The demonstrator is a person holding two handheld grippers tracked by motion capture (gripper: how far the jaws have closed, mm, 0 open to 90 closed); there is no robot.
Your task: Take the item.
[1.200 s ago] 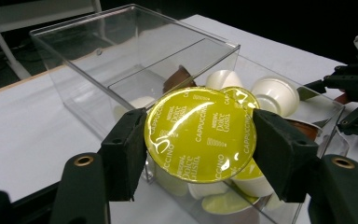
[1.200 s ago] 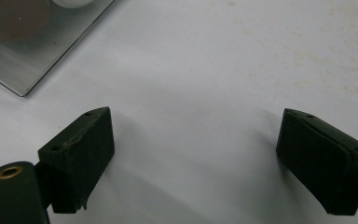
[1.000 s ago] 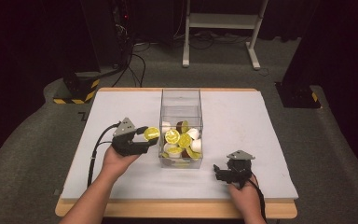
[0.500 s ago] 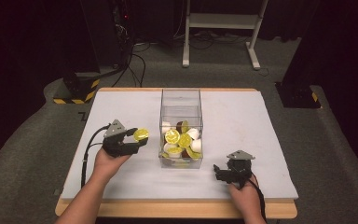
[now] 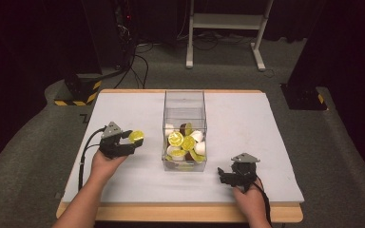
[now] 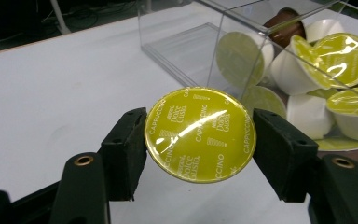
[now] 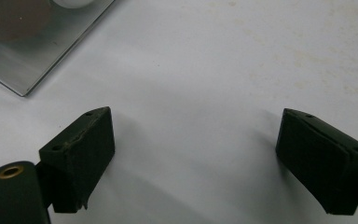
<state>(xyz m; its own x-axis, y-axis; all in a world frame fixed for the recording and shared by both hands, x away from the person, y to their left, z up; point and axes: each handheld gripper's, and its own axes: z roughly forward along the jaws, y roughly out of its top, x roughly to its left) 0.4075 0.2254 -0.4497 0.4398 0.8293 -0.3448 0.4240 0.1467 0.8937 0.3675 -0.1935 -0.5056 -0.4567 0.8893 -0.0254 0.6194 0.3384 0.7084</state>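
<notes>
Left gripper (image 5: 129, 141) clamped on a capsule (image 6: 200, 134), one black pad on each side of its rim; the yellow-green foil lid, printed "Cappuccino", faces the left gripper view's camera and catches a glare streak. In the high view the capsule (image 5: 136, 137) sits at the gripper's tip, held off the table (image 5: 123, 107) and left of the box (image 5: 184, 102), apart from it. Cable trails from the gripper back along the person's left forearm. The box is clear plastic, tall, open at the top, standing mid-table; its lower part holds a heap of capsules (image 5: 185, 142), mostly white cups with yellow-green lids, at least one brown. In the left gripper view the box wall stands just behind the held capsule, the heap showing through it. Right gripper (image 5: 224, 176) rests low on the table near the front edge, right of the box and apart from it; jaws spread wide, nothing between them but bare white tabletop, a box corner (image 7: 25, 91) at upper left.
</notes>
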